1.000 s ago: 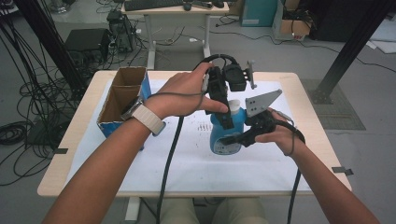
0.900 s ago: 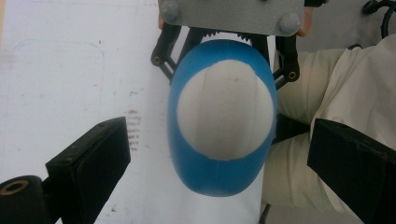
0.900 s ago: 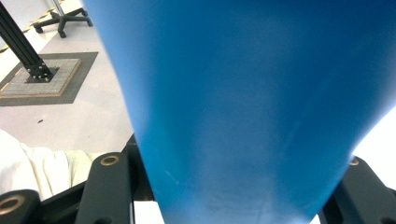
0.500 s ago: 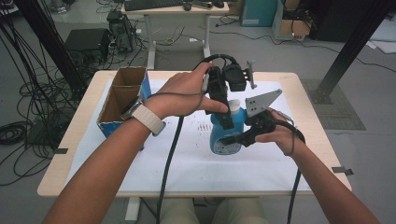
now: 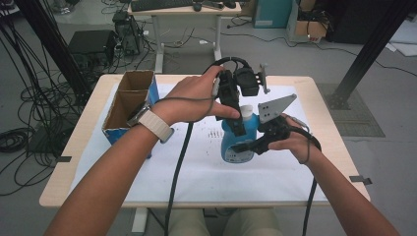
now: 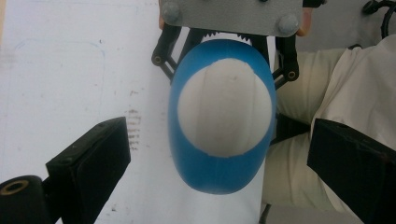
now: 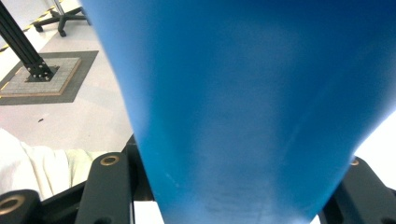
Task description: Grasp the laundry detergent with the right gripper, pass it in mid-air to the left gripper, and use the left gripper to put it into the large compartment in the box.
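Blue plastic bottle (image 5: 237,145) with white cap stands upright, my right hand-held gripper (image 5: 246,146) clenching its body from three o'clock, my released left hand-held gripper (image 6: 219,172) straddling its cap from above.

Setting: robotics lab. Evidence: black aluminium rig posts (image 5: 366,49) at 2 o'clock, cable bundles (image 5: 19,98) on grey floor at 9 o'clock, equipment desk with keyboard (image 5: 162,5) at 12 o'clock.

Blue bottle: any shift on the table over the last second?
No. In the high view the blue bottle stands upright in the same spot beside the pen marks on the white sheet, clamped by the right hand-held gripper.
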The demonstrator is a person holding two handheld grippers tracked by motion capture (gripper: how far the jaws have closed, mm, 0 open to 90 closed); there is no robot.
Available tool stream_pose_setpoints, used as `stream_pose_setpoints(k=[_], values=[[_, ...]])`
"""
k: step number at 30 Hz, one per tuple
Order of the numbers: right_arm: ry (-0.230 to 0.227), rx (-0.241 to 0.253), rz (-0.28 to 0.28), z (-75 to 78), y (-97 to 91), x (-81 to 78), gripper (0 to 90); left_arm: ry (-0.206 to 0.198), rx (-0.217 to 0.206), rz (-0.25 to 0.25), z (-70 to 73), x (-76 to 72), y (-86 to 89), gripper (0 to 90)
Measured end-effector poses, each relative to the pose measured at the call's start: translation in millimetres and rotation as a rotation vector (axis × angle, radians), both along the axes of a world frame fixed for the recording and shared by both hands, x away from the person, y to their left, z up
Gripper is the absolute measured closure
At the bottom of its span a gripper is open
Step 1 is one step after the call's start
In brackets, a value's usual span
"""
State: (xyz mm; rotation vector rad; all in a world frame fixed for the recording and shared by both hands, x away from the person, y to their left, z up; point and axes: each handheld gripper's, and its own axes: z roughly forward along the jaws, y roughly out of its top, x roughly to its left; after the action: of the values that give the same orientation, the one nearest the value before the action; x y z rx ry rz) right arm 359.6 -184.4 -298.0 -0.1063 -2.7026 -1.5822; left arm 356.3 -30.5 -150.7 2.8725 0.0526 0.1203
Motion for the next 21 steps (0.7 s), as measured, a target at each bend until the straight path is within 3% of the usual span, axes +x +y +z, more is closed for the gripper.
stream_pose_setpoints(k=[21], values=[[0.006, 0.002, 0.000, 0.1, -0.2, 0.2, 42.7, 0.000, -0.001, 0.002, 0.2, -0.4, 0.5, 6.4]])
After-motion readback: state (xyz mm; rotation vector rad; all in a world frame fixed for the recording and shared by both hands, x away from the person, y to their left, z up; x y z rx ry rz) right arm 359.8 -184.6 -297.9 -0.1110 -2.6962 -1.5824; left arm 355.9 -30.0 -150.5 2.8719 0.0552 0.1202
